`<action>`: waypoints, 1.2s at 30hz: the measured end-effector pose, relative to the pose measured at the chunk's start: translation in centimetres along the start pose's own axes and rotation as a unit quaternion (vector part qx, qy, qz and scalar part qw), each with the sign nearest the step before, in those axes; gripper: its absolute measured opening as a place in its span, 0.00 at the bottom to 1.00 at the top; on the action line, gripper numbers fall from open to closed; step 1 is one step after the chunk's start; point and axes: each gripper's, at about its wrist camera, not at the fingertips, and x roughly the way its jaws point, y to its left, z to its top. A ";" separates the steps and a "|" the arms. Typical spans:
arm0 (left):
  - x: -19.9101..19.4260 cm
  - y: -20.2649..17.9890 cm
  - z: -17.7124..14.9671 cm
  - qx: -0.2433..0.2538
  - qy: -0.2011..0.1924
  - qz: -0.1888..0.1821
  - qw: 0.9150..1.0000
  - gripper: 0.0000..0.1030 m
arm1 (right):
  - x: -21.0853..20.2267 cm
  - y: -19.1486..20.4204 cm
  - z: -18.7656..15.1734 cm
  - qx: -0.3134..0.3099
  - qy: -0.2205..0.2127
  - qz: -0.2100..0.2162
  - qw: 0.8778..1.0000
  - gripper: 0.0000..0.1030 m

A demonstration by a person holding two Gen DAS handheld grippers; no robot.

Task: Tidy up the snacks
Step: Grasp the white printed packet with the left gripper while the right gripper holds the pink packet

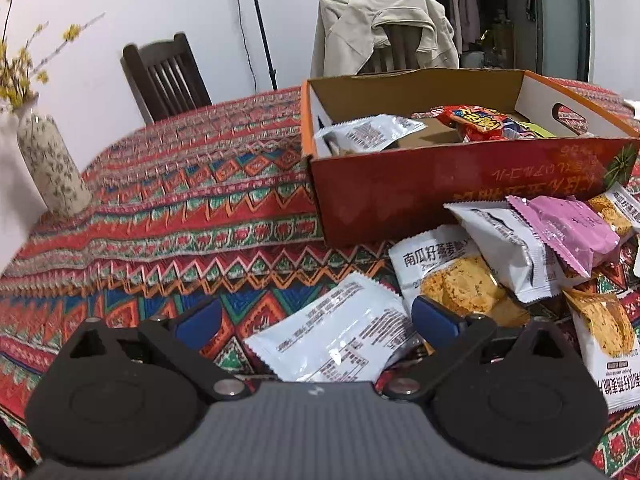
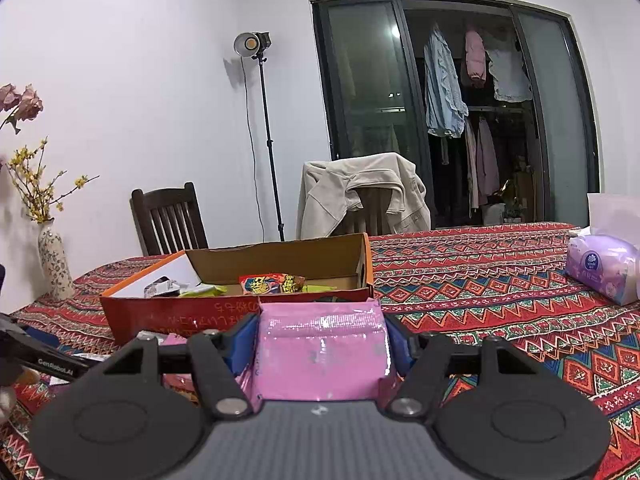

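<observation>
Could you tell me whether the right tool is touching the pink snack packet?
Touching: the right wrist view shows the right tool with both blue pads pressed against the pink foil snack packet.

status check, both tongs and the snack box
Right tongs shut on pink packet, short of orange box. Left tongs open over white packet. Path clear.

Cardboard box (image 1: 460,184) wall blocks ahead; bare tablecloth (image 1: 180,208) leftward.
</observation>
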 end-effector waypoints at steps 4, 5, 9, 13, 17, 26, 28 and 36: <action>-0.4 1.1 -0.8 0.003 0.000 -0.018 1.000 1.00 | 0.0 0.0 0.0 0.000 0.001 0.003 1.000 0.64; -0.6 1.3 -0.9 0.006 0.000 -0.023 1.000 1.00 | 0.0 0.1 0.0 0.000 0.002 0.004 1.000 0.64; -0.6 1.5 -0.9 0.013 0.000 -0.029 0.999 1.00 | 0.0 0.1 0.0 0.000 0.002 0.003 1.000 0.64; -0.7 1.3 -0.8 0.024 -0.004 -0.037 0.999 1.00 | 0.1 0.1 -0.1 -0.001 0.006 0.002 1.000 0.64; -1.2 1.4 -1.3 0.027 -0.006 -0.038 0.999 1.00 | 0.2 0.1 0.0 0.000 0.006 0.003 1.000 0.64; -2.3 1.5 -2.1 0.064 -0.011 -0.024 0.998 1.00 | 0.2 0.1 0.0 -0.001 0.007 0.004 1.000 0.64; -2.1 1.6 -2.1 0.065 -0.013 -0.024 0.998 1.00 | 0.3 0.2 0.0 -0.001 0.007 0.003 1.000 0.64; -0.2 1.3 -0.8 0.056 -0.022 -0.019 0.998 1.00 | 0.4 0.1 0.0 0.001 0.010 -0.001 1.000 0.64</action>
